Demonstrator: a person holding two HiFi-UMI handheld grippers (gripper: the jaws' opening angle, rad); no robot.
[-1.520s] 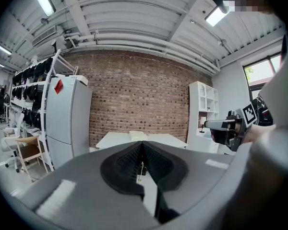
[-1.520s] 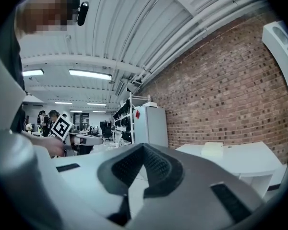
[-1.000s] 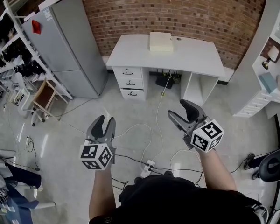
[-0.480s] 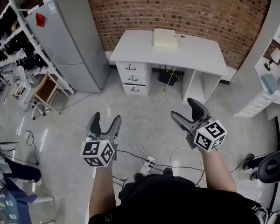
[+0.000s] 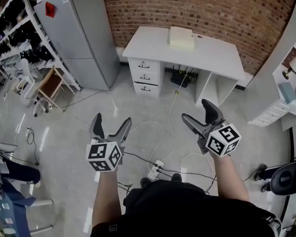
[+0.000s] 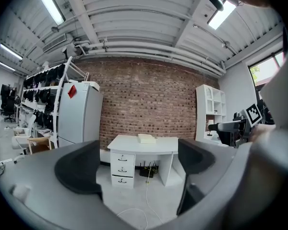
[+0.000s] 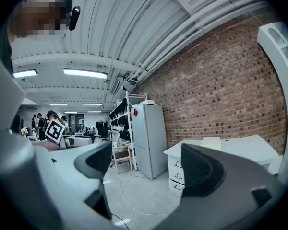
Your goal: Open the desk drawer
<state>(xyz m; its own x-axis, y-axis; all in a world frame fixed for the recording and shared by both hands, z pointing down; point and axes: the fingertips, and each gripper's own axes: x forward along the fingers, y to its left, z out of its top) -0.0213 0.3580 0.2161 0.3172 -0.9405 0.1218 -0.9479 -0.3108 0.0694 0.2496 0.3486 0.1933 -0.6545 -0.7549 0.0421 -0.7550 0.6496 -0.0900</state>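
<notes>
The left gripper (image 5: 111, 120) and right gripper (image 5: 196, 110) hover over the floor, well apart from the desk (image 5: 207, 58) at 12 o'clock. Both pairs of jaws have just been opening and stand wide apart, with nothing between them. Three shut drawers (image 5: 145, 76) stack under the surface's left end, at 1 o'clock from the left gripper. A box (image 5: 181, 36) lies on the surface.

3 shut white desk drawers (image 5: 145, 76), stacked left
</notes>
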